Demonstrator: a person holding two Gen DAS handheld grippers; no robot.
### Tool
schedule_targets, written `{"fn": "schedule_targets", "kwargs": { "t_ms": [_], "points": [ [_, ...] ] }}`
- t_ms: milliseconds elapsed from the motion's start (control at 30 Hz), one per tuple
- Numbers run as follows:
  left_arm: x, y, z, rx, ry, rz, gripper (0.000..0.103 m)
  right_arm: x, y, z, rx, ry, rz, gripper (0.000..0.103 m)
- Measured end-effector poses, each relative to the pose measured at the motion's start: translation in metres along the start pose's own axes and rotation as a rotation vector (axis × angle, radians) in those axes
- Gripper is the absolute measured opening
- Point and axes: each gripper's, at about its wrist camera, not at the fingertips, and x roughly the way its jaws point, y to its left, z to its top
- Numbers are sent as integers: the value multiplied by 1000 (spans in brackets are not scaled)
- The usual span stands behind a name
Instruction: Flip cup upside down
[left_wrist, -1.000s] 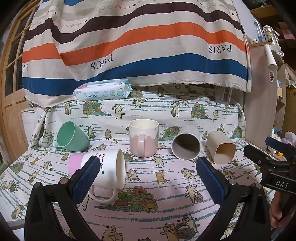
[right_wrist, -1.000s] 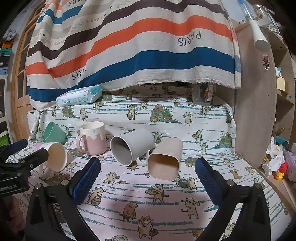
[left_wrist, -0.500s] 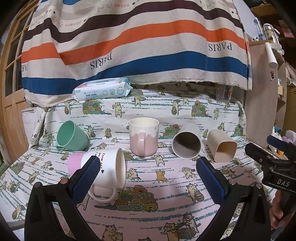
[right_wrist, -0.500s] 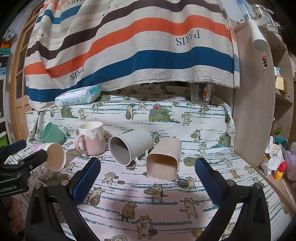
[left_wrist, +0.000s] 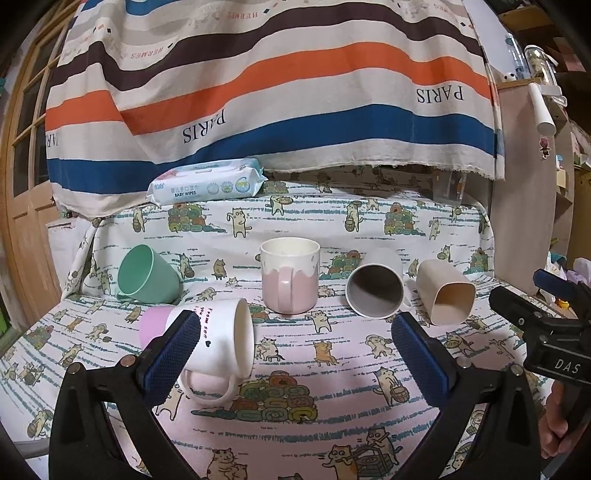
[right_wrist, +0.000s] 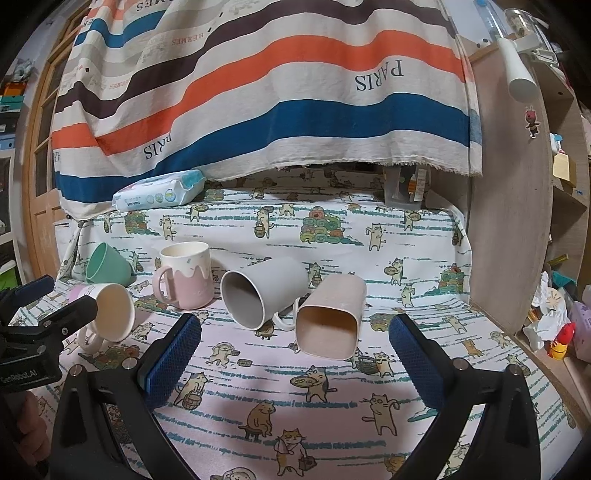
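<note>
Several cups sit on a cat-print cloth. A pink-and-white mug (left_wrist: 290, 275) (right_wrist: 186, 275) stands upright. On their sides lie a green cup (left_wrist: 146, 275) (right_wrist: 107, 266), a white mug with pink base (left_wrist: 218, 339) (right_wrist: 110, 312), a grey mug (left_wrist: 376, 284) (right_wrist: 258, 291) and a beige square cup (left_wrist: 448, 291) (right_wrist: 332, 317). My left gripper (left_wrist: 291, 354) is open and empty, its left pad in front of the white mug. My right gripper (right_wrist: 293, 356) is open and empty, just short of the beige cup.
A pack of baby wipes (left_wrist: 207, 182) (right_wrist: 159, 192) lies at the back under a hanging striped cloth (left_wrist: 277, 81). A wooden cabinet side (right_wrist: 509, 206) stands on the right, a wooden door (left_wrist: 26, 206) on the left. The table edge curves at right (right_wrist: 535, 354).
Both views have shifted slightly; the cups sit a little lower and closer in frame. Neither gripper has changed its opening and no cup has moved.
</note>
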Motion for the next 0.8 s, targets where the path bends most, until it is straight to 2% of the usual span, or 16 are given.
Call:
{"fn": "schedule_targets", "kwargs": {
  "t_ms": [400, 800],
  "points": [
    [2, 2, -1, 5, 43, 10, 103, 1, 2, 0, -1, 2, 4, 103],
    [2, 2, -1, -4, 34, 8, 103, 1, 0, 1, 11, 6, -20, 103]
  ]
}}
